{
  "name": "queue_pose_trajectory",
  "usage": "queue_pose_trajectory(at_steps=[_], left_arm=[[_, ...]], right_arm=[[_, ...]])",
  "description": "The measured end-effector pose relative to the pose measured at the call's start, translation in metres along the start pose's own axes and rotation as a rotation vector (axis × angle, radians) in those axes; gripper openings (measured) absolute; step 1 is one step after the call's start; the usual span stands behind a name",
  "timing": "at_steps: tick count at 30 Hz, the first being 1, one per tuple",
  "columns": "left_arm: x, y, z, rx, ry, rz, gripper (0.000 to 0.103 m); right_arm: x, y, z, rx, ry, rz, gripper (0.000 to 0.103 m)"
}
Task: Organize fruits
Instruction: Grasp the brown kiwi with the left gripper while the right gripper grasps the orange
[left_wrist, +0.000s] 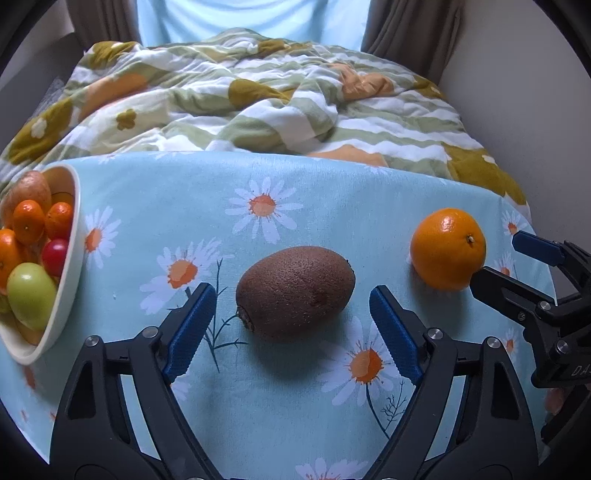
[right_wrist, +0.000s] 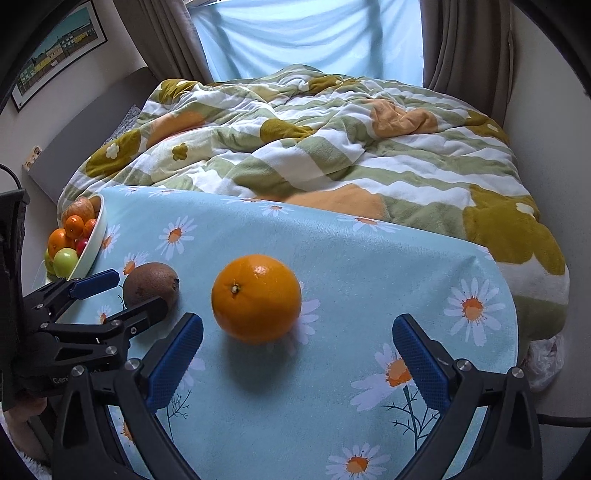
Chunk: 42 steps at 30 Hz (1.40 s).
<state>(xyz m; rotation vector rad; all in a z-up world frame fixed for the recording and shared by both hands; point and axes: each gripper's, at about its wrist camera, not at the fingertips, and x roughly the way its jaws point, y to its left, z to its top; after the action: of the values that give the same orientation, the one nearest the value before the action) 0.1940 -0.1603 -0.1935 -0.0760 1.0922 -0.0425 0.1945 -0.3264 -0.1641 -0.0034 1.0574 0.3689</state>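
Risk: both fruits are round and lie loose on a slick cloth, so an off-centre closure may roll them toward the worktop edge. The left gripper (left_wrist: 291, 328) fingers stand wide astride the kiwi (left_wrist: 295, 290), untouched; the right gripper (right_wrist: 297, 365) fingers stand wide near the orange (right_wrist: 256, 298). The bowl (left_wrist: 70, 273) sits far left. The worktop (left_wrist: 332, 206) carries a daisy cloth; a bed (right_wrist: 314, 147) and curtains lie beyond.

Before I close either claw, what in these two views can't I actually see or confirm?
- Bowl: left wrist view crops its left side at the picture's edge; lower fruit is buried under the top ones.
- Kiwi: right wrist view, near side covered by the left claw.
- Orange: left wrist view, lower right edge behind the right claw.
- Undersides of both loose fruits: hidden against the tablecloth.
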Motion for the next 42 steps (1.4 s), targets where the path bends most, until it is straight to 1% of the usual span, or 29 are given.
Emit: queue_pose_trajectory(at_steps=[2,3,5,7,9,14,18,23,25,26,28,29,30,32,35,42], left_arm=[[0.005,-0.001,0.0,0.006,0.005,0.001,0.085],[0.006,-0.003,-0.001,0.009,0.007,0.003,0.084],[0.009,-0.004,-0.001,0.017,0.01,0.006,0.077],[0.011,-0.005,-0.001,0.032,0.007,0.021,0.073],[0.011,-0.006,0.0,0.046,0.006,0.023,0.072],[0.01,-0.006,0.001,0.046,0.006,0.022,0.069],[0.01,-0.005,0.0,0.041,0.009,0.027,0.068],[0.007,0.0,-0.002,0.025,0.01,0.03,0.068],[0.006,0.003,-0.002,0.018,0.009,0.03,0.068],[0.005,0.004,-0.003,0.014,0.008,0.03,0.068],[0.004,0.008,-0.004,0.008,0.006,0.029,0.067],[0.003,0.009,-0.005,0.006,0.005,0.028,0.067],[0.002,0.01,-0.005,0.004,0.002,0.027,0.067],[0.0,0.013,-0.006,-0.001,-0.004,0.025,0.067],[-0.004,0.016,-0.006,-0.014,-0.015,0.019,0.067],[-0.023,0.026,-0.003,-0.042,-0.046,0.002,0.067]], right_arm=[[0.004,0.0,0.0,-0.005,0.008,0.003,0.102],[0.006,0.0,0.0,-0.005,0.012,0.007,0.1],[0.01,0.001,-0.001,-0.008,0.021,0.011,0.098],[0.012,0.001,-0.002,-0.009,0.023,0.013,0.098],[0.013,0.001,-0.002,-0.01,0.024,0.017,0.098],[0.02,0.003,-0.002,-0.016,0.037,0.037,0.098],[0.026,0.007,-0.002,-0.032,0.044,0.049,0.087],[0.029,0.012,0.0,-0.058,0.034,0.062,0.085],[0.03,0.015,0.001,-0.068,0.033,0.066,0.079],[0.031,0.016,0.002,-0.073,0.034,0.068,0.075],[0.033,0.018,0.003,-0.082,0.029,0.064,0.074],[0.033,0.019,0.003,-0.088,0.027,0.063,0.071],[0.033,0.02,0.004,-0.095,0.027,0.064,0.062],[0.034,0.022,0.005,-0.106,0.028,0.074,0.056],[0.033,0.027,0.004,-0.133,0.026,0.055,0.056],[0.022,0.031,0.008,-0.133,0.005,0.066,0.055]])
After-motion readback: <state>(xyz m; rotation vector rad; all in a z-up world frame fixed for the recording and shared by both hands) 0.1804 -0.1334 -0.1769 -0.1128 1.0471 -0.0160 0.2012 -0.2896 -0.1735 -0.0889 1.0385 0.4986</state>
